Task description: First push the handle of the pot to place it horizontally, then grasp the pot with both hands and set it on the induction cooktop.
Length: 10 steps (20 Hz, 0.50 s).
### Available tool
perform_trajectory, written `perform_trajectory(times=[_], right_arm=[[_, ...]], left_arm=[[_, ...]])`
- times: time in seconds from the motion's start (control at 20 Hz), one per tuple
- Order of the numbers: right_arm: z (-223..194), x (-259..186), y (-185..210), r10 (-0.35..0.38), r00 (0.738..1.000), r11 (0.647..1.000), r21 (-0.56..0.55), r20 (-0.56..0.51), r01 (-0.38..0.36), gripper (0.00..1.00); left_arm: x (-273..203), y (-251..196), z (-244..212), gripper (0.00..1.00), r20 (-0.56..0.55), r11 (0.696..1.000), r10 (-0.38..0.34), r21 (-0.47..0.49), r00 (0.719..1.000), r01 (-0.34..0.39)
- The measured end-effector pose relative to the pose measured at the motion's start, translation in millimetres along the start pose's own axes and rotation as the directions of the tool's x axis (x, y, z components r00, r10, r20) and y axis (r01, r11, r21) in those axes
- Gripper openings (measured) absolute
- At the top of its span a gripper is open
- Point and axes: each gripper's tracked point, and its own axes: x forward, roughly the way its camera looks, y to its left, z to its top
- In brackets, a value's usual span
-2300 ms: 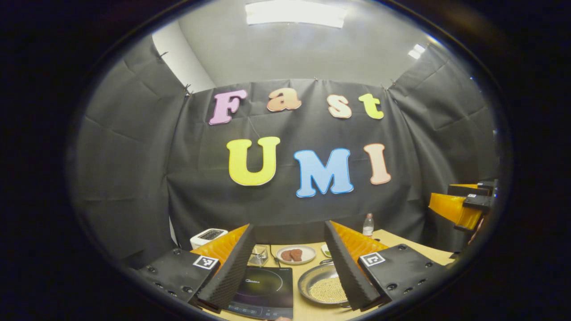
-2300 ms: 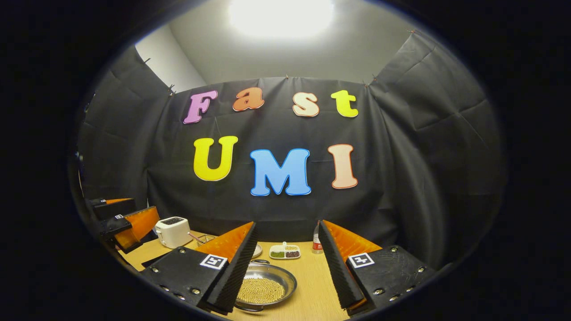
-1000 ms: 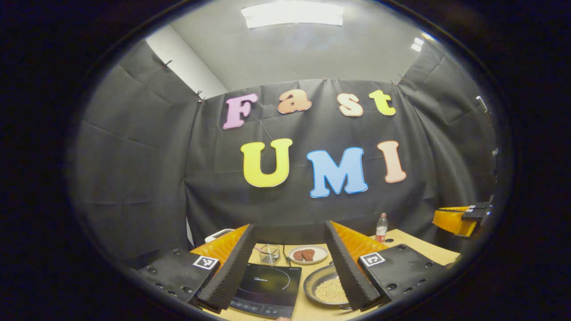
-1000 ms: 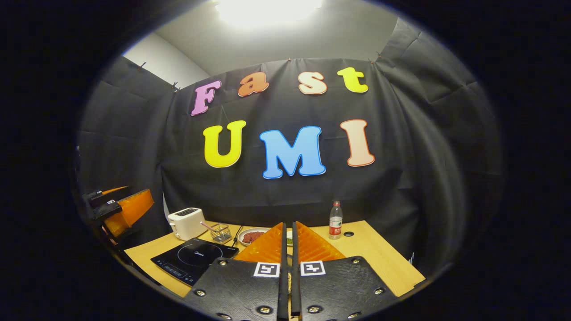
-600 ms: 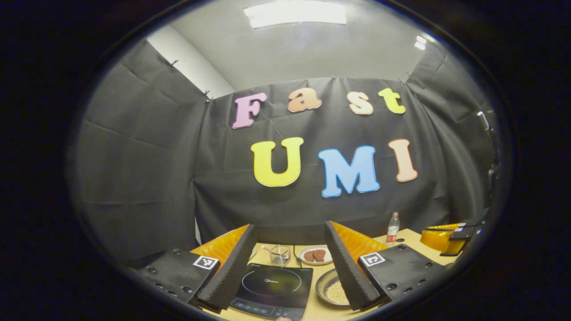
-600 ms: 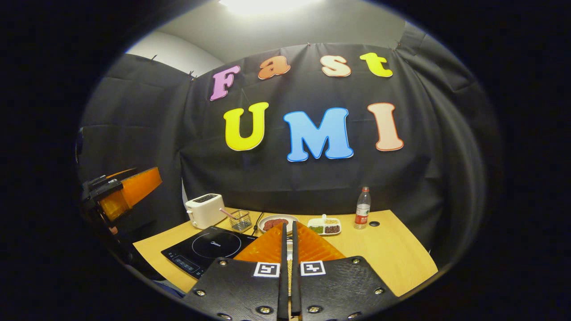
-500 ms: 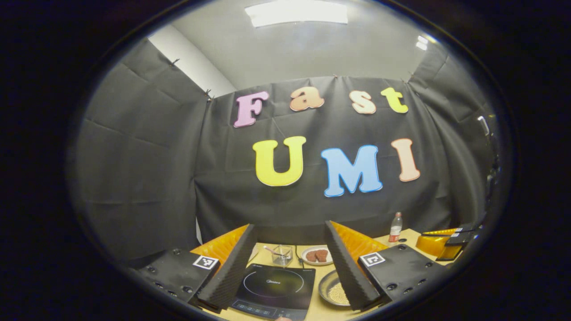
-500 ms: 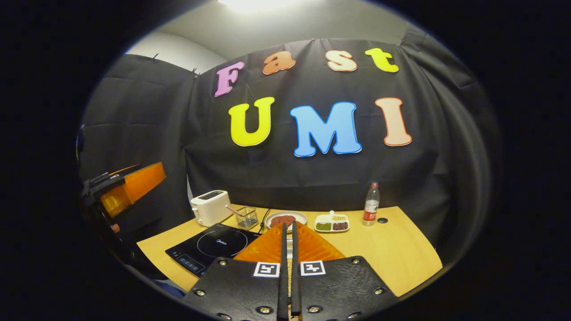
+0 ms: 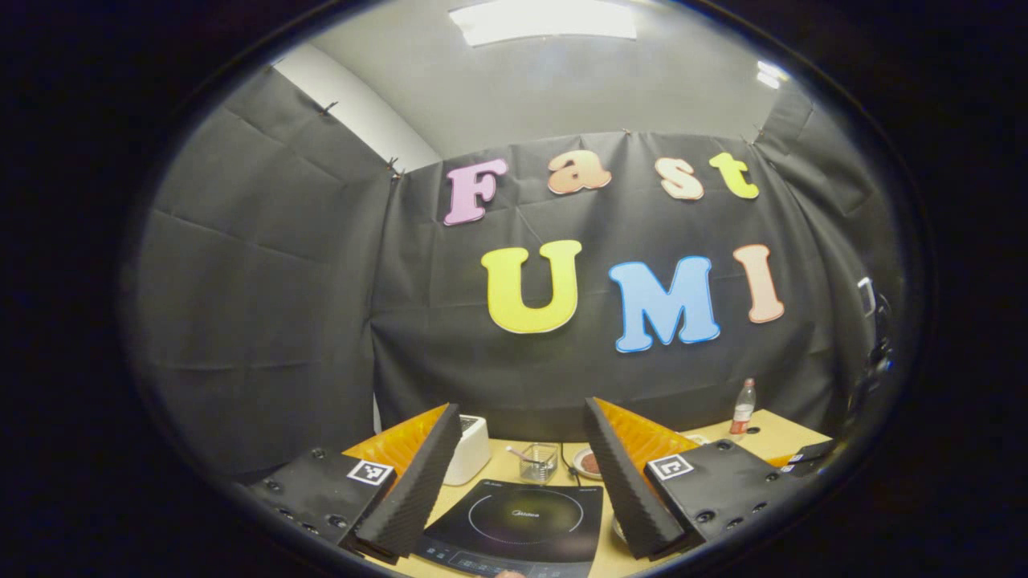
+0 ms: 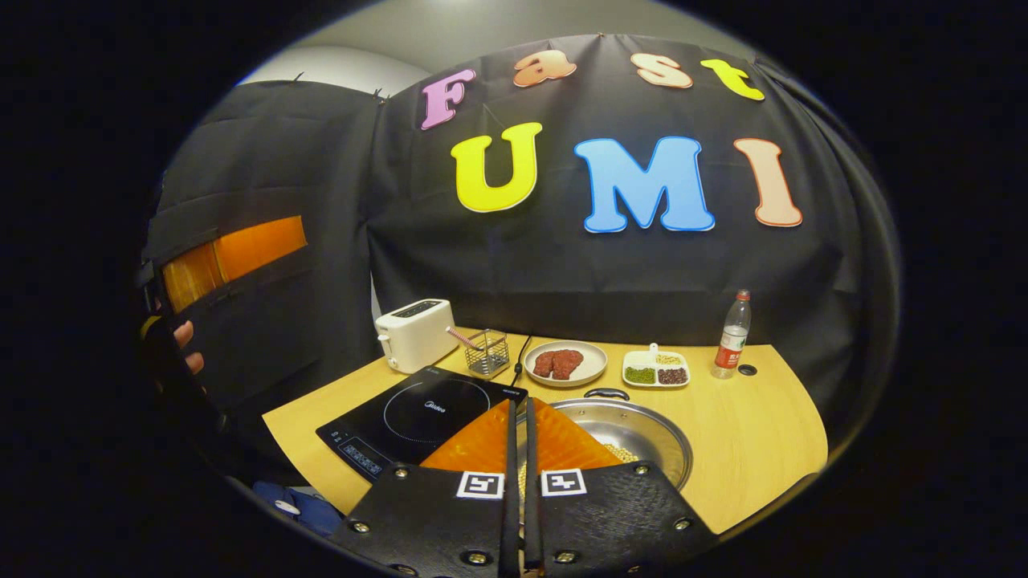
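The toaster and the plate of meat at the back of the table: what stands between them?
In the right gripper view, a small wire basket with a pink stick in it stands between the toaster and the plate of meat.

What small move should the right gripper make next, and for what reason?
Probably lower the right gripper toward the pot. Its fingers are together, as suits pushing, and the pot, with grains inside, sits on the table beside the induction cooktop, not yet on it; one handle faces the far side.

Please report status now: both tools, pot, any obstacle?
Left tool open above black induction cooktop. Right tool shut, over round steel pot. Pot on wooden table, beside cooktop.
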Motion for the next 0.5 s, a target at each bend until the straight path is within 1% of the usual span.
perform_trajectory(times=[0.1, 0.15, 0.2, 0.35, 0.5], right_arm=[[-15.0, 6.6, 11.4, 0.025, 0.999, 1.000, -0.017, -0.043, -0.026, 0.03], [-23.1, 10.3, 16.6, 0.040, 0.997, 0.999, -0.022, -0.072, -0.042, 0.03], [-30.9, 16.8, 20.7, 0.054, 0.994, 0.998, -0.023, -0.099, -0.057, 0.03], [-48.7, 27.1, 31.1, 0.085, 0.982, 0.996, -0.011, -0.166, -0.088, 0.03], [-69.6, 32.8, 39.9, 0.108, 0.967, 0.994, 0.000, -0.232, -0.111, 0.03]], left_arm=[[2.9, 8.2, -2.7, 0.99, -0.006, 1.000, 0.010, -0.004, 1.000, -0.010], [4.6, 12.3, -3.6, 0.94, -0.008, 1.000, 0.014, -0.003, 1.000, -0.014], [6.6, 15.5, -5.2, 0.99, -0.008, 1.000, 0.018, 0.000, 1.000, -0.018], [11.5, 24.5, -5.0, 0.94, 0.000, 1.000, 0.026, 0.008, 1.000, -0.026], [14.4, 32.7, -11.2, 0.94, -0.005, 0.999, 0.033, 0.004, 0.999, -0.033]])
